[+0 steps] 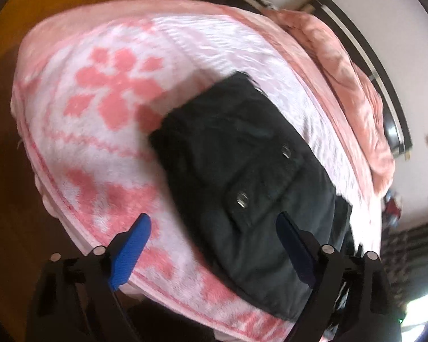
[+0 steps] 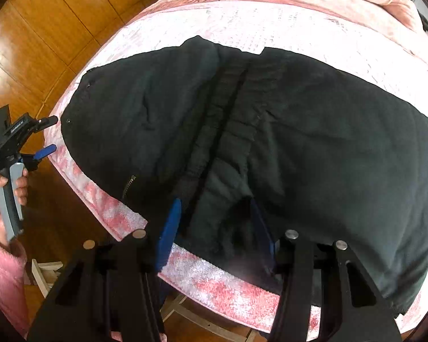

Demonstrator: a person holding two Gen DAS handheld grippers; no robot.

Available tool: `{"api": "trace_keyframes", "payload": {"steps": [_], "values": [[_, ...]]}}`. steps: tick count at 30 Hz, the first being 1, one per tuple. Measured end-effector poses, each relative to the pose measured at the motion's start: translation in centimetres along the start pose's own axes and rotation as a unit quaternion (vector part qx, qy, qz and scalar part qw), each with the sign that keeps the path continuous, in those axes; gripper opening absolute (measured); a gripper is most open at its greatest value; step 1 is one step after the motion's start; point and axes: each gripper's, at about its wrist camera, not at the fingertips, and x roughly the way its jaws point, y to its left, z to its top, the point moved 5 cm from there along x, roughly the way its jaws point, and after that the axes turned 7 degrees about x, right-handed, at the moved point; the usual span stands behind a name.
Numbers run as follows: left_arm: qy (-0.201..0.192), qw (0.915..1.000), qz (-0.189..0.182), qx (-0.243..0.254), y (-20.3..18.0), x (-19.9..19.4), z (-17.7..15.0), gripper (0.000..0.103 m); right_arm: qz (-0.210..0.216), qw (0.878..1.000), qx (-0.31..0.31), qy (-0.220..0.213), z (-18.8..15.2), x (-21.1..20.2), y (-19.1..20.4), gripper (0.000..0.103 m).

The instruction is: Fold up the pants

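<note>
While the pants lie spread, nothing is yet gripped.
Bed: a pink-and-white fleece blanket (image 2: 219,287) covers it, with a rumpled pink quilt (image 1: 353,79) heaped toward the headboard.
Pants: black pants (image 2: 314,148) rest across the blanket's near part, one end reaching toward the bed's corner, the near edge close to the blanket's edge.
Handling: judged from the folds, the cloth is thick, soft and limp; it should drape and sag when lifted, not slide much on fleece, and a single pinch would let the rest trail.
Waistband: a ribbed, gathered band (image 2: 231,119) runs up the middle of the right wrist view; it looks like the bulkiest and firmest place to take hold.
Pocket flap: two metal snaps (image 1: 242,199) sit on a flap in the left wrist view.
Left gripper (image 1: 214,242): blue fingers spread wide, nothing between them; it hovers over the garment's end near the bed corner.
Right gripper (image 2: 216,228): fingers partly apart, straddling the bunched cloth at the near edge; whether the pads press on it I cannot tell.
</note>
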Motion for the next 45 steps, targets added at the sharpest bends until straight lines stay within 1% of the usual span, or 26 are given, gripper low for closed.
{"api": "trace_keyframes", "payload": {"steps": [4,7,9,12,13,15,16,17,18,19,21,24,26,27,28,29,30,32,35,37,41,45], "values": [[0.012,0.9984,-0.043,-0.034,1.1,1.4,1.1,0.086,-0.014,1.0,-0.004,0.008,-0.1,1.1,-0.1,0.054],[0.025,0.9937,-0.082,-0.072,1.9,2.5,1.5,0.082,-0.016,1.0,-0.009,0.006,-0.2,1.3,-0.1,0.055],[0.024,0.9908,-0.102,-0.086,2.2,3.0,1.8,0.08,-0.017,1.0,-0.01,0.006,-0.2,1.3,-0.1,0.056],[0.021,0.9853,-0.13,-0.109,2.7,3.5,2.2,0.073,-0.015,1.0,-0.008,0.007,-0.2,1.5,-0.1,0.056],[0.02,0.983,-0.142,-0.114,2.7,3.5,2.3,0.072,-0.015,1.0,-0.008,0.007,-0.2,1.6,-0.1,0.057],[0.016,0.9796,-0.16,-0.12,2.8,3.5,2.3,0.065,-0.015,1.0,-0.01,0.007,-0.2,1.6,-0.1,0.057],[0.011,0.9775,-0.174,-0.118,2.7,3.4,2.3,0.063,-0.015,1.0,-0.009,0.007,-0.2,1.7,0.0,0.057],[0.002,0.9749,-0.193,-0.112,2.3,3.1,2.3,0.063,-0.015,1.0,-0.01,0.007,-0.3,1.7,0.0,0.057],[-0.003,0.9737,-0.203,-0.102,2.0,2.9,2.3,0.063,-0.015,1.0,-0.01,0.007,-0.3,1.8,0.0,0.057],[-0.004,0.9757,-0.199,-0.092,1.9,3.1,2.4,0.063,-0.015,1.0,-0.01,0.007,-0.3,1.8,0.0,0.058],[0.007,0.979,-0.18,-0.095,2.2,4.0,2.4,0.063,-0.014,1.0,-0.008,0.008,-0.2,1.9,0.0,0.058],[0.019,0.9778,-0.173,-0.116,2.6,5.7,2.8,0.064,-0.015,1.0,-0.008,0.007,-0.2,2.0,0.0,0.059],[0.019,0.9796,-0.165,-0.113,2.5,6.2,3.0,0.063,-0.013,1.0,-0.009,0.006,-0.2,2.0,0.0,0.059],[0.018,0.9819,-0.154,-0.109,2.3,6.4,3.0,0.06,-0.012,1.0,-0.008,0.006,-0.2,2.0,0.0,0.059],[0.017,0.9843,-0.142,-0.103,2.2,6.4,3.0,0.048,-0.01,1.0,-0.007,0.006,-0.2,2.0,0.0,0.059],[0.014,0.9861,-0.135,-0.097,1.8,6.3,2.9,0.04,-0.008,1.0,-0.006,0.006,-0.2,2.1,0.0,0.059],[0.011,0.9868,-0.13,-0.095,1.6,6.2,2.8,0.036,-0.007,1.0,-0.006,0.007,-0.2,2.1,-0.1,0.059],[0.003,0.9869,-0.129,-0.097,1.2,5.6,2.8,0.023,-0.005,1.0,-0.005,0.007,-0.1,2.1,-0.2,0.06],[-0.016,0.9878,-0.125,-0.092,0.2,4.3,2.7,0.018,-0.004,1.0,-0.007,0.004,-0.3,2.2,-0.2,0.06],[-0.03,0.9883,-0.123,-0.085,-0.5,3.6,2.8,0.017,-0.002,1.0,-0.006,0.003,-0.3,2.1,-0.2,0.06],[-0.06,0.9868,-0.139,-0.057,-2.7,1.3,2.8,0.016,0.006,1.0,-0.001,0.003,-0.3,2.0,-0.3,0.061],[-0.081,0.9846,-0.153,-0.023,-5.3,-1.0,2.8,0.016,0.019,1.0,0.007,0.0,-0.2,1.5,-0.5,0.063]]}}
